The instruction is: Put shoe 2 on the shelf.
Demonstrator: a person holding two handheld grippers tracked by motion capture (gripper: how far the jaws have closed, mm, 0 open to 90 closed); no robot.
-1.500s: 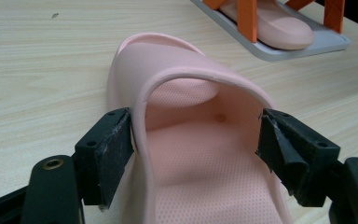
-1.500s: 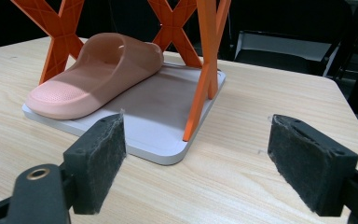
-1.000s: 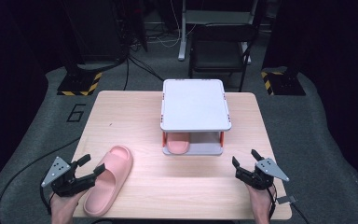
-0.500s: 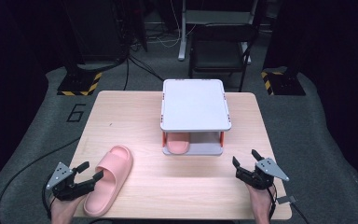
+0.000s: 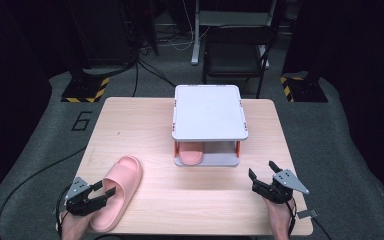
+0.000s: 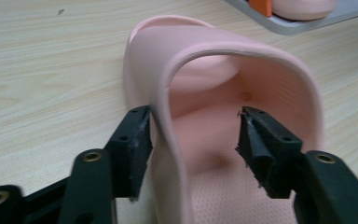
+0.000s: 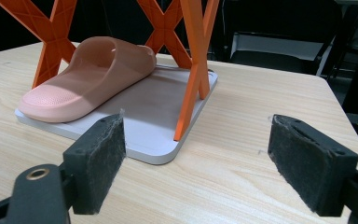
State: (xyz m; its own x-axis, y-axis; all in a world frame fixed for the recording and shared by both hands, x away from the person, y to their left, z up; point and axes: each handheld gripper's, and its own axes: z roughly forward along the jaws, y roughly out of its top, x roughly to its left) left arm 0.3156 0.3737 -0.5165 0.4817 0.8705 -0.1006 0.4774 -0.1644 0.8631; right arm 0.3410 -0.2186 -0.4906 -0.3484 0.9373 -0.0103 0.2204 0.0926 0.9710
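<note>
Had the left gripper (image 5: 106, 188) just closing, about halfway, astride the strap of the pink slipper (image 5: 122, 182) at the near-left corner of the table (image 5: 180, 200), not yet pinching. Held the right gripper (image 5: 261, 169) wide and empty near the white rack (image 5: 209, 111). Risked folding the soft strap and slipping off, by biting only its edge. Could not make out the heel, hidden under the gripper.
</note>
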